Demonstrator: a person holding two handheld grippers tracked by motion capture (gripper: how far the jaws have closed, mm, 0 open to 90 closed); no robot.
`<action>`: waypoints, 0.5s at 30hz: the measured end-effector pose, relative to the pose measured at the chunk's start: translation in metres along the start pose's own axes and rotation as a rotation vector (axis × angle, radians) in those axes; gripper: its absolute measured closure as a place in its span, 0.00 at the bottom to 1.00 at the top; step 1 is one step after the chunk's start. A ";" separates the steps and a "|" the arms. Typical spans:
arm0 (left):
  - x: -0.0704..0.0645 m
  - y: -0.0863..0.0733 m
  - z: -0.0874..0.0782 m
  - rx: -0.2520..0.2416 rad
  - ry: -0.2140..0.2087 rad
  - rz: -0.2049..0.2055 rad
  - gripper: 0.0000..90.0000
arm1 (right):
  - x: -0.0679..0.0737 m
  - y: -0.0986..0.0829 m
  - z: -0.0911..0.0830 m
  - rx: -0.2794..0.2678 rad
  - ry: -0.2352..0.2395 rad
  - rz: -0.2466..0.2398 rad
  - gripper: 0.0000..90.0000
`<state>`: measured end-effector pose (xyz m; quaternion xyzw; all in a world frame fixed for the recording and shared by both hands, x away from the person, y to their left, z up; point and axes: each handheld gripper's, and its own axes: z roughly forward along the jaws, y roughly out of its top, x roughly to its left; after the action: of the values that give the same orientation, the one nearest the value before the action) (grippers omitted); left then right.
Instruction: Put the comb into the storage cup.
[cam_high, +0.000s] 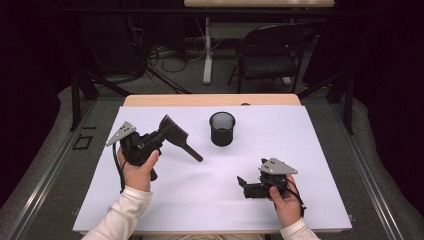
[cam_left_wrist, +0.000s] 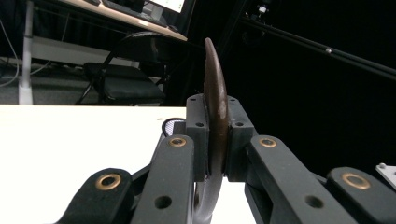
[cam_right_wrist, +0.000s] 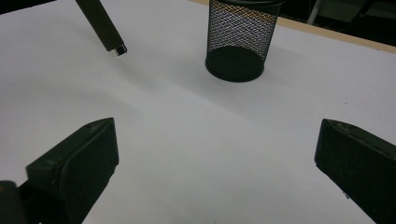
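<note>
Looks down from above the near table edge. Rides each gripper, low and close; shares the mesh cup (cam_high: 222, 128) (cam_right_wrist: 242, 39).

Only the mesh cup (cam_high: 222, 128) interrupts the bare white sheet (cam_high: 280, 150).

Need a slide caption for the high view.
Left gripper holds a dark spatula beside a mesh cup; right gripper rests open.

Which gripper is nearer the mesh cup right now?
Left. The left gripper, clamping the spatula, sits just left of the mesh cup; the right gripper rests open, farther toward the person.
</note>
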<state>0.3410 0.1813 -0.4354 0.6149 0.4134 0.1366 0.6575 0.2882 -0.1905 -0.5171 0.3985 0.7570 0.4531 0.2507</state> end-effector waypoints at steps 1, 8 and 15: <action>-0.001 0.002 0.002 0.003 0.001 0.008 0.93 | 0.000 0.000 0.000 -0.003 0.001 0.002 0.00; -0.004 0.011 0.015 0.014 0.010 0.038 0.93 | -0.001 -0.004 0.001 -0.009 0.000 0.001 0.00; -0.002 0.018 0.022 0.017 0.030 0.045 0.93 | -0.001 -0.006 0.002 0.001 -0.001 -0.001 0.00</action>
<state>0.3611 0.1688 -0.4206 0.6273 0.4107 0.1571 0.6428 0.2884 -0.1923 -0.5237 0.3982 0.7573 0.4525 0.2513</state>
